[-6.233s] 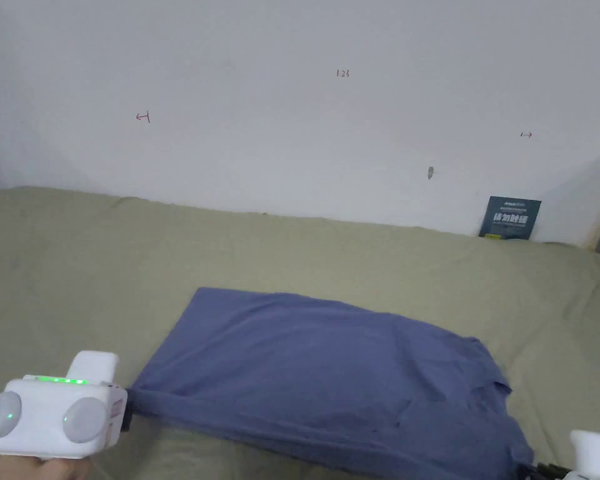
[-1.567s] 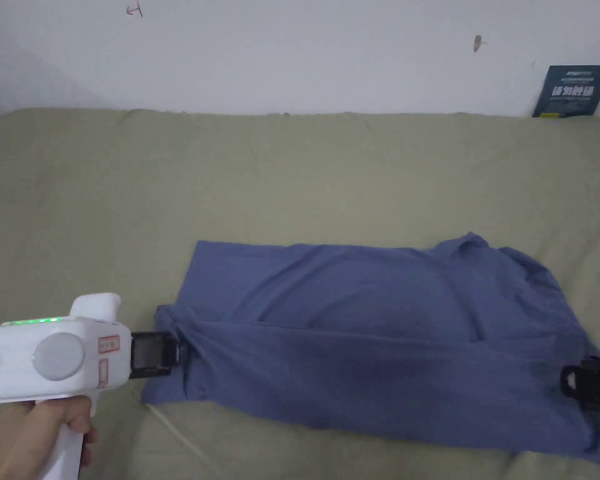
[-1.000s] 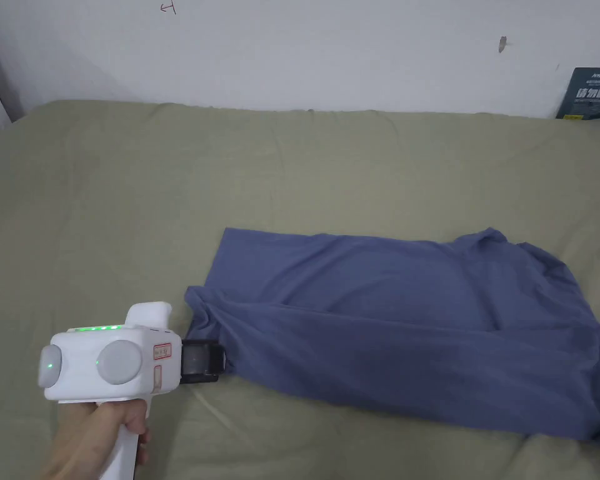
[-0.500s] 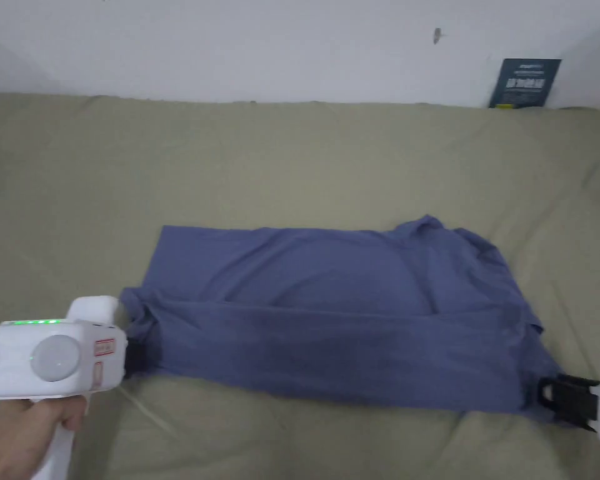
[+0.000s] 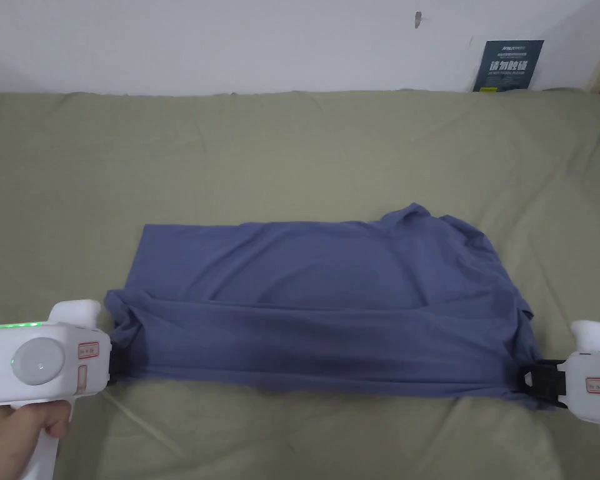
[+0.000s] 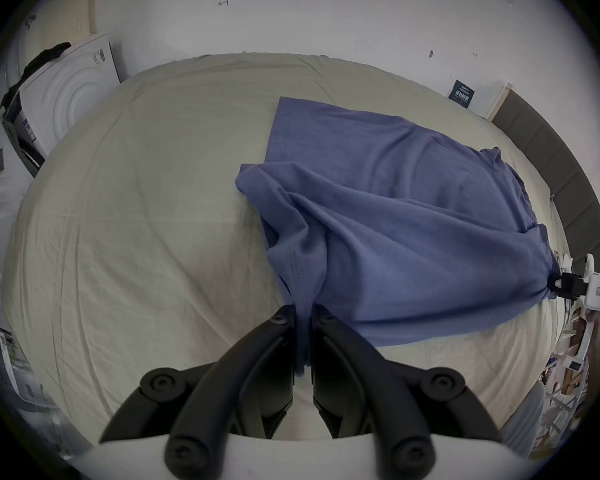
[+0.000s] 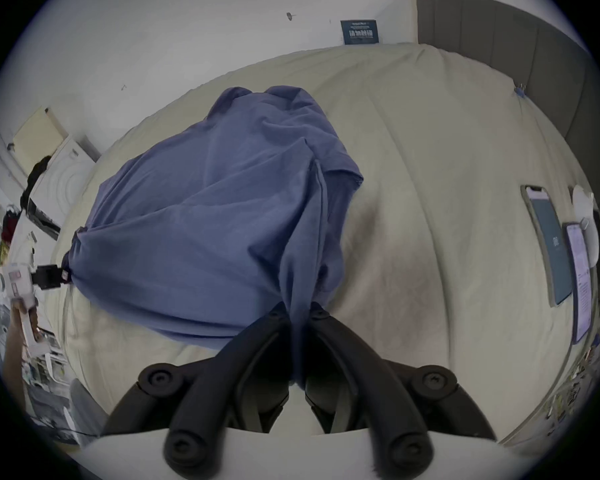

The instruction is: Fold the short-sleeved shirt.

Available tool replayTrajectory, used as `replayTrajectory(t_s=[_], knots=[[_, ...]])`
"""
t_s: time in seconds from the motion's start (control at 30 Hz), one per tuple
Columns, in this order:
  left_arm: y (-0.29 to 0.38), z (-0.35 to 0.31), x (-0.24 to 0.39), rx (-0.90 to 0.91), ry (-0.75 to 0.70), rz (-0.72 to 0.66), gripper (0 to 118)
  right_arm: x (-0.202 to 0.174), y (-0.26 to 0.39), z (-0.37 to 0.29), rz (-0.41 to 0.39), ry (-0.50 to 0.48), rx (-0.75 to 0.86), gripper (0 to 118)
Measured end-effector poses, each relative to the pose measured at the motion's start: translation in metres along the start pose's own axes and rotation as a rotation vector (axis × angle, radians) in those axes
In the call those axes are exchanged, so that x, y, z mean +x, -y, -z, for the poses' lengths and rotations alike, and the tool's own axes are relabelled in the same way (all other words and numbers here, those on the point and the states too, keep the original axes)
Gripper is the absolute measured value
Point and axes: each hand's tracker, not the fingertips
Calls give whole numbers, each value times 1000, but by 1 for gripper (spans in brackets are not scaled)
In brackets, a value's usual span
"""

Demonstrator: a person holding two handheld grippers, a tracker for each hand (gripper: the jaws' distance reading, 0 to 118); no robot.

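A blue short-sleeved shirt [image 5: 330, 300] lies lengthwise across the olive bed sheet [image 5: 292, 150], its near long edge raised and stretched taut between both grippers. My left gripper [image 5: 116, 369] is shut on the shirt's near left corner; in the left gripper view the cloth [image 6: 378, 217] runs down between the black jaws of the left gripper [image 6: 302, 314]. My right gripper [image 5: 529, 382] is shut on the near right corner by the sleeve; the fabric [image 7: 215, 210] bunches into the right gripper [image 7: 299, 309]. The far half rests flat on the bed.
A dark sign [image 5: 507, 65] leans on the white wall at the back right. Two phones [image 7: 547, 245] lie on the bed to the right. A white washing machine [image 6: 66, 96] stands beyond the bed's left end. A grey headboard [image 7: 533, 54] borders the right side.
Both grippers had let go of the shirt and have taken hold of its near corners again. The near edge is now pulled straight between them. The camera has tilted down.
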Motion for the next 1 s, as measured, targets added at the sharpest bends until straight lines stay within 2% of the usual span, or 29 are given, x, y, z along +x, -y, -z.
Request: replayTrajectory(t_s=[0.23,0.33,0.67,0.9,0.93,0.97,1.0], knots=[[2,-24,-2,14,-10,10,5,-7,5,-53,14,-16,37,8],[20,-41,-5,16,-18,2,5,-3,10,-60,7,-33,32,8],[120,-99,-21,-17,-9,-21,5,8,89,-98,-2,-77,-9,8],[140,-105,-26,-24,2,-67,5,18,104,-100,29,-89,-63,8],[137,-102,-32,-14,18,-90,11,16,101,-99,30,-84,-74,11],[137,-102,-33,-8,46,-121,38,18,102,-99,44,-17,-59,32],[137,-103,-34,-6,26,-112,100,17,99,-101,20,33,-58,82]])
